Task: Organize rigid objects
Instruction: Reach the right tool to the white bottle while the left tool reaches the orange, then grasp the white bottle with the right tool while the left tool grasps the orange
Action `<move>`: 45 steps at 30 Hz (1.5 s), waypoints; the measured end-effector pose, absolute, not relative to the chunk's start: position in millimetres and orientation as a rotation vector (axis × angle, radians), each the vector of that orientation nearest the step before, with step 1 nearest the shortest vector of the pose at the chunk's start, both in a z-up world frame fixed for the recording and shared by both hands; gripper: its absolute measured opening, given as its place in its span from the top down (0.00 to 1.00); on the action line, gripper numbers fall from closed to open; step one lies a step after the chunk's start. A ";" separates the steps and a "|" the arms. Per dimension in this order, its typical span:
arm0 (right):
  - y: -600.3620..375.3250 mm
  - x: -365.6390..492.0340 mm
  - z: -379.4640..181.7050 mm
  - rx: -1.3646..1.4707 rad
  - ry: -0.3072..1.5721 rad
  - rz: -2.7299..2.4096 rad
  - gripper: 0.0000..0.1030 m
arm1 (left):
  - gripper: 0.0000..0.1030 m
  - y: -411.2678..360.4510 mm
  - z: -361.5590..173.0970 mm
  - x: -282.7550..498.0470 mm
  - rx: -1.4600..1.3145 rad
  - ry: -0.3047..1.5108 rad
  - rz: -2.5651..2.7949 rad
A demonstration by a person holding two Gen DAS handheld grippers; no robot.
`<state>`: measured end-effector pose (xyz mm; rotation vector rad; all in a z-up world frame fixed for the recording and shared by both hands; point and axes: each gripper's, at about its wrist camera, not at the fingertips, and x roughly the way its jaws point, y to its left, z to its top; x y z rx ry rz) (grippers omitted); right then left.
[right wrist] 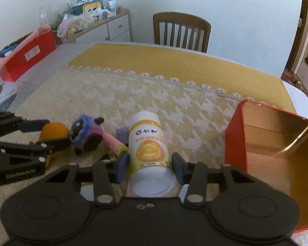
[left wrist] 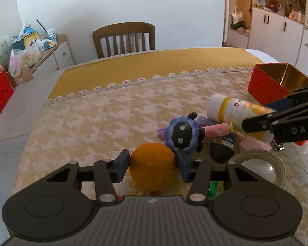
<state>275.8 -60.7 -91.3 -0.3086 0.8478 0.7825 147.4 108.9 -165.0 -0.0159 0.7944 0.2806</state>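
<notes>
Right now both grippers are busy in the clutter at the near edge of the table. The left gripper has its jaws around the orange: the left pad touches the peel, and the right pad appears pressed in beside the blue flower-faced toy, so I judge it clenched on the fruit, though that right-hand contact is partly hidden. The right gripper is grasping the white and yellow bottle, which lies along the fingers with its cap pointing far and its base toward the camera; both pads sit against its sides. From the left wrist view the bottle looks lifted and tilted above the pile, with the open red tin just to its right, gold-lined and, as far as I can see, holding nothing. That tin is probably where the bottle belongs. The risks come from crowding. The bottle is smooth, round and held low on its body, so it could swivel or slide out between the pads if swung quickly, or clip the tin's red wall on the way in and knock the tin along the cloth. On the left, the toy leans against the orange and the right pad, so lifting the fruit could drag the toy over or tip it onto the pink tube and the black egg-shaped item behind. The two grippers are also near each other and could collide.
</notes>
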 end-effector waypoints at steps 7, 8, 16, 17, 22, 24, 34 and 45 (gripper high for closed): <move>-68.4 270.6 -76.0 -0.317 0.793 0.812 0.58 | 0.54 100.9 -157.4 141.3 -0.040 0.810 0.333; -69.9 270.9 -73.9 -0.313 0.791 0.816 0.58 | 0.54 99.8 -155.3 139.0 -0.041 0.807 0.339; -89.9 270.8 -60.7 -0.290 0.771 0.842 0.59 | 0.55 92.8 -137.1 128.0 -0.081 0.796 0.384; -92.2 271.1 -58.6 -0.288 0.766 0.847 0.59 | 0.55 90.8 -133.3 127.8 -0.089 0.792 0.383; -106.5 275.3 -44.6 -0.262 0.747 0.868 0.59 | 0.55 80.1 -113.6 130.8 -0.141 0.790 0.378; -113.1 276.5 -36.6 -0.248 0.731 0.882 0.60 | 0.55 72.2 -104.5 133.7 -0.141 0.781 0.370; -162.3 304.4 4.5 -0.093 0.690 0.880 1.00 | 0.55 17.7 -70.4 169.6 -0.122 0.736 0.257; -203.8 321.1 -11.5 -0.109 0.749 0.885 0.72 | 0.54 -15.3 -74.0 190.5 -0.092 0.737 0.197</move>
